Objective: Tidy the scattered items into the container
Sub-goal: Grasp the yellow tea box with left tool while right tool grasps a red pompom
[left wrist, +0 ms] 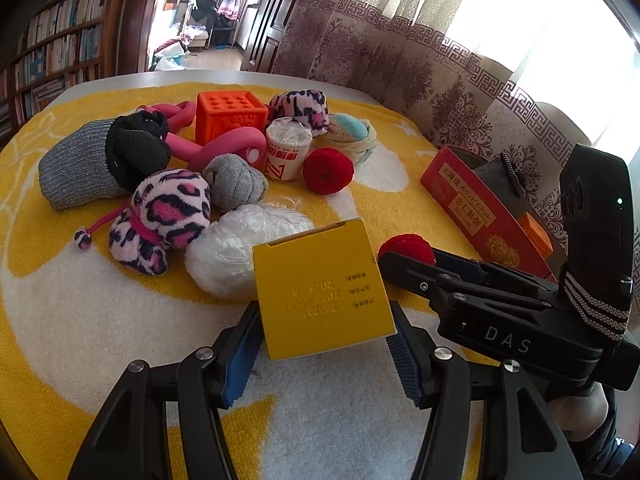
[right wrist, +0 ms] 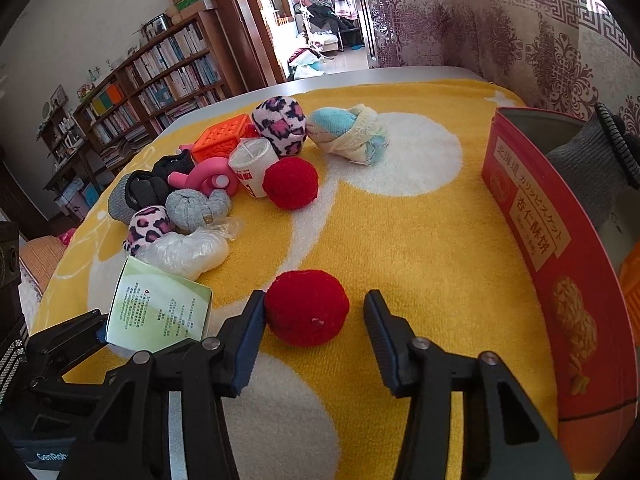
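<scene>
My left gripper (left wrist: pixel 326 344) is shut on a small yellow box (left wrist: pixel 320 288), held above the yellow and white towel (left wrist: pixel 120 320). The same box shows its green printed side in the right wrist view (right wrist: pixel 160 308). My right gripper (right wrist: pixel 314 320) is open around a red woolly ball (right wrist: pixel 306 306) that lies on the towel; its left finger touches the ball. That ball peeks out behind the right gripper in the left wrist view (left wrist: pixel 406 246). The red tin container (right wrist: pixel 560 264) stands at the right, with a grey sock (right wrist: pixel 580 168) and an orange item inside.
A pile lies at the far left: a second red ball (right wrist: pixel 290 182), leopard-print socks (right wrist: pixel 280 124), a grey sock ball (right wrist: pixel 192 208), an orange cube (right wrist: pixel 222 138), a pink foam tube (right wrist: pixel 208 178), a white roll (right wrist: pixel 256 164), a plastic bag (right wrist: pixel 184 252), a pale sock bundle (right wrist: pixel 352 132).
</scene>
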Available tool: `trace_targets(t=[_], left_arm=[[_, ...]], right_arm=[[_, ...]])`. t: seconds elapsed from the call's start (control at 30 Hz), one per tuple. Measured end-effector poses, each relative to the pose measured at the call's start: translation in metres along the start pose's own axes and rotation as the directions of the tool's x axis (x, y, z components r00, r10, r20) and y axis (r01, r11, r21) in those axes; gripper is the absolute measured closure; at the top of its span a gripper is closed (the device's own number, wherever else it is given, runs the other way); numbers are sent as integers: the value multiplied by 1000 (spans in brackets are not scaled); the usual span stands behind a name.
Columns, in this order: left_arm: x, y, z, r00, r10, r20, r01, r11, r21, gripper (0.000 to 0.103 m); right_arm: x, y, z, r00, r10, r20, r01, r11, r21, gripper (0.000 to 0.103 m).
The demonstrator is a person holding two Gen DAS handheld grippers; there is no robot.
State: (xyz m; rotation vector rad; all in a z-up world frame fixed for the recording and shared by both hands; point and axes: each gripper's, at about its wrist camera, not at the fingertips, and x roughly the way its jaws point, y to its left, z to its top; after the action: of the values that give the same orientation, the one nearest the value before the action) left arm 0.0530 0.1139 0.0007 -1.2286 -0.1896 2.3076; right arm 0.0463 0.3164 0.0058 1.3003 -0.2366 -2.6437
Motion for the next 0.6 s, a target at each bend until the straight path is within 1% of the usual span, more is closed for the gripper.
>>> trace_targets(t=[0.03, 0.07, 0.2, 0.27, 0.4, 0.6], left_arm=[[0, 0, 0, 1000, -1, 0, 1, 1000, -1, 41], [0, 0, 0, 1000, 1, 1, -1, 1000, 0, 41], [-4, 2, 1, 1000, -2, 23, 2, 1000, -8, 42], [-6, 1, 1, 999, -16, 32, 17, 1000, -4, 48], [-9, -4, 1, 999, 6, 49, -7, 1000, 16, 48], [-14, -12, -2, 997, 22, 69, -25, 999, 38, 49]], right_arm=[[0, 1, -1, 1000, 11, 2, -11, 1000, -7, 59], [0, 3, -1, 1000, 9, 1, -9, 1000, -13, 60], [-5, -4, -1, 1000, 9, 23, -10, 1000, 23, 61], [-8, -12, -1, 999, 13, 41, -15, 998, 62, 61], [-14, -22, -1, 997, 11, 75, -20, 993, 114, 61], [-24, -22, 0, 992, -5, 126, -10, 993, 119, 61]])
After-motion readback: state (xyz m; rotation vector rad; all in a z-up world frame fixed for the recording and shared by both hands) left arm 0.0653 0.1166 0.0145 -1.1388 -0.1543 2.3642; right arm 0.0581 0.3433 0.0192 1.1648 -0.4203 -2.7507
